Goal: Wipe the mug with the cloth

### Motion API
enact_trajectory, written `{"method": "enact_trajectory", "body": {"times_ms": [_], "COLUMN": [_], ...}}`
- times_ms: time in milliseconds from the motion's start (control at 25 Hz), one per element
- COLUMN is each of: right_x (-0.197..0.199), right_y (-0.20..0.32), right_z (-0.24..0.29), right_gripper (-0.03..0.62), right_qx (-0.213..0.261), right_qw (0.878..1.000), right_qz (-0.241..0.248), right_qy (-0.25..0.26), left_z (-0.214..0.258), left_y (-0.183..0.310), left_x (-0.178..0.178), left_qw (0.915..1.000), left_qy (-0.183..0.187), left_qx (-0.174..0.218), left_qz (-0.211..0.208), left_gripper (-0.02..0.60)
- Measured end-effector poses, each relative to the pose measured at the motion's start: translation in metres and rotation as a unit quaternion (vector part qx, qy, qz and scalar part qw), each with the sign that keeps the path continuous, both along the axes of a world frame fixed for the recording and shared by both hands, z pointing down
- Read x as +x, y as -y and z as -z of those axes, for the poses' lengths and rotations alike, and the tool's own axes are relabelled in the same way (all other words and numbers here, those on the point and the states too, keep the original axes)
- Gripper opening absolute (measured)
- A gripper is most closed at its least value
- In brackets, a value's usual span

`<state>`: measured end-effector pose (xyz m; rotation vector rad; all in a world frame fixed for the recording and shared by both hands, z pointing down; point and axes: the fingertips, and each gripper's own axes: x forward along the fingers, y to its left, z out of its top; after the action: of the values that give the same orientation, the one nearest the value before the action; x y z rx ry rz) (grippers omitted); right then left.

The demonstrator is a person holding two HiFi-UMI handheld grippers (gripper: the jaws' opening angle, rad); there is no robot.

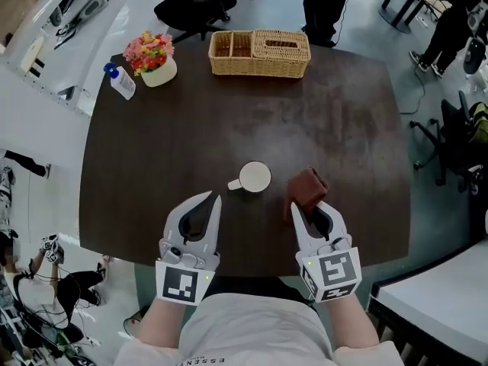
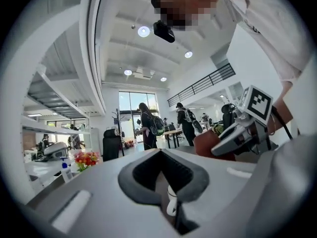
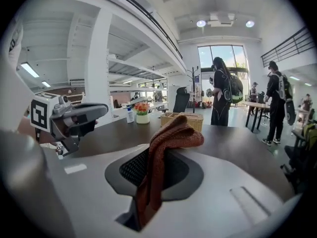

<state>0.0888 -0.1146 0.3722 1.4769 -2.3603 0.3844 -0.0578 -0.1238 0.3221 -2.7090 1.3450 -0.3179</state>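
A white mug [image 1: 254, 178] stands upright on the dark table [image 1: 328, 113], its handle pointing left. In the left gripper view only a sliver of the mug [image 2: 171, 202] shows through the jaw slit. My right gripper [image 1: 306, 209] is shut on a brown cloth [image 1: 306, 188], which bunches up just right of the mug. The cloth [image 3: 166, 148] drapes out of the jaws in the right gripper view. My left gripper [image 1: 213, 199] hovers near the table's front edge, below and left of the mug, shut with nothing in it.
A wicker basket [image 1: 259, 52] sits at the table's far edge. A pot of flowers [image 1: 155, 59] and a pump bottle [image 1: 120, 81] stand at the far left corner. Office chairs and people are beyond the table.
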Motion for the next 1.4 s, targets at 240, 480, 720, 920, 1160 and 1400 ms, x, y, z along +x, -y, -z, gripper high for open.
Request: {"method": "enact_trajectory", "body": {"times_ms": [240, 480, 720, 920, 1160, 1400], "right_x": [0.017, 0.011, 0.003, -0.005, -0.015, -0.028], "right_y": [-0.046, -0.085, -0.137, -0.199, -0.288, -0.358], "right_z": [0.038, 0.062, 0.065, 0.077, 0.102, 0.106], "right_gripper": [0.084, 0.083, 0.083, 0.083, 0.083, 0.084], "right_qx": [0.046, 0.076, 0.072, 0.089, 0.104, 0.099], "right_qw": [0.999, 0.997, 0.997, 0.995, 0.993, 0.994], "right_qz": [-0.017, -0.008, -0.012, -0.023, -0.036, -0.048], "right_qy": [-0.006, -0.016, -0.016, -0.037, -0.031, -0.023], "left_z": [0.051, 0.073, 0.082, 0.082, 0.101, 0.106], "left_y": [-0.054, -0.092, -0.140, -0.208, -0.299, -0.360], "left_x": [0.004, -0.007, -0.017, -0.029, -0.039, -0.052], "left_qw": [0.9985, 0.9943, 0.9941, 0.9942, 0.9963, 0.9957], "left_qy": [-0.034, -0.074, -0.081, -0.080, -0.065, -0.075], "left_qx": [0.001, -0.010, 0.003, -0.013, 0.017, 0.012], "left_qz": [0.043, 0.076, 0.072, 0.071, 0.054, 0.054], "left_gripper": [0.000, 0.000, 0.000, 0.000, 0.000, 0.000]}}
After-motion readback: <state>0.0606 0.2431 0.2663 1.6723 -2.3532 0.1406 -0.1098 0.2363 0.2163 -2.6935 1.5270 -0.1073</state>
